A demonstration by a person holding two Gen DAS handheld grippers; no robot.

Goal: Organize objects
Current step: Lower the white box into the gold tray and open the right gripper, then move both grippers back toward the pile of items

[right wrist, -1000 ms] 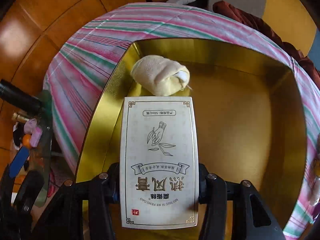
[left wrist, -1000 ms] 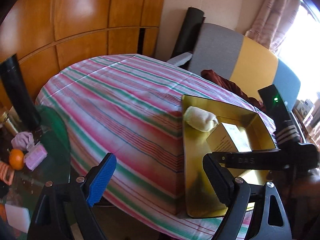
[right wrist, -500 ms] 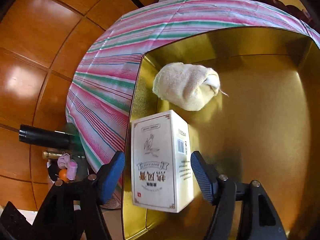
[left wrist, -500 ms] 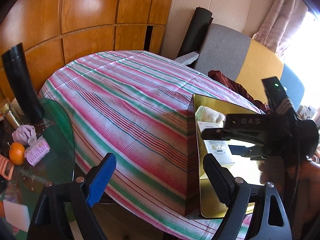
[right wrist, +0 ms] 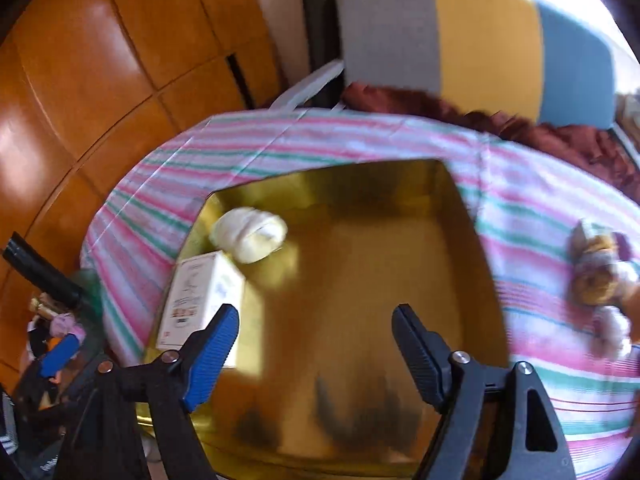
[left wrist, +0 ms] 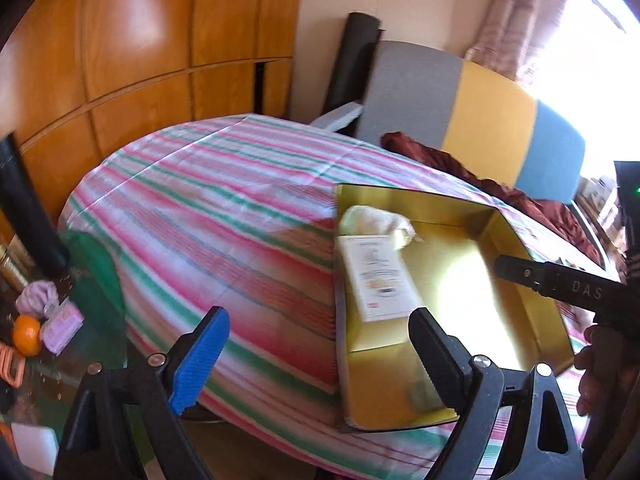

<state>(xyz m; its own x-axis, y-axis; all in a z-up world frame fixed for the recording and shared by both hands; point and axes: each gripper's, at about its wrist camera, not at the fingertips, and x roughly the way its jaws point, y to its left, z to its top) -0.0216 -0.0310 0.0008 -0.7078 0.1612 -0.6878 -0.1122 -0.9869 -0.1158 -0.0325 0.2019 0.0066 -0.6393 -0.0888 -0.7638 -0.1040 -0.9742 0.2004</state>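
Observation:
A gold box [left wrist: 516, 304] [right wrist: 360, 196] sits on the striped tablecloth [left wrist: 224, 208]. Inside it, against the left wall, lie a white carton with printed text [left wrist: 376, 276] [right wrist: 196, 296] and a rolled yellow cloth [left wrist: 376, 220] [right wrist: 248, 234]. My right gripper [right wrist: 316, 344] is open and empty, raised above the box's near part. My left gripper [left wrist: 316, 352] is open and empty, over the table's near edge left of the box. A brown and white soft toy [right wrist: 600, 276] lies on the cloth right of the box.
A glass side table [left wrist: 60, 340] at the left holds an orange [left wrist: 26, 334], a pink packet [left wrist: 62, 326] and a black tube [left wrist: 24, 208]. A grey, yellow and blue chair [left wrist: 472, 120] with a dark red cloth [left wrist: 480, 180] stands behind the table. Wood panels line the left wall.
My right gripper opened and let go of the white carton, which now lies in the box. The right gripper then pulled back and up. The left gripper stayed open and shifted slightly.

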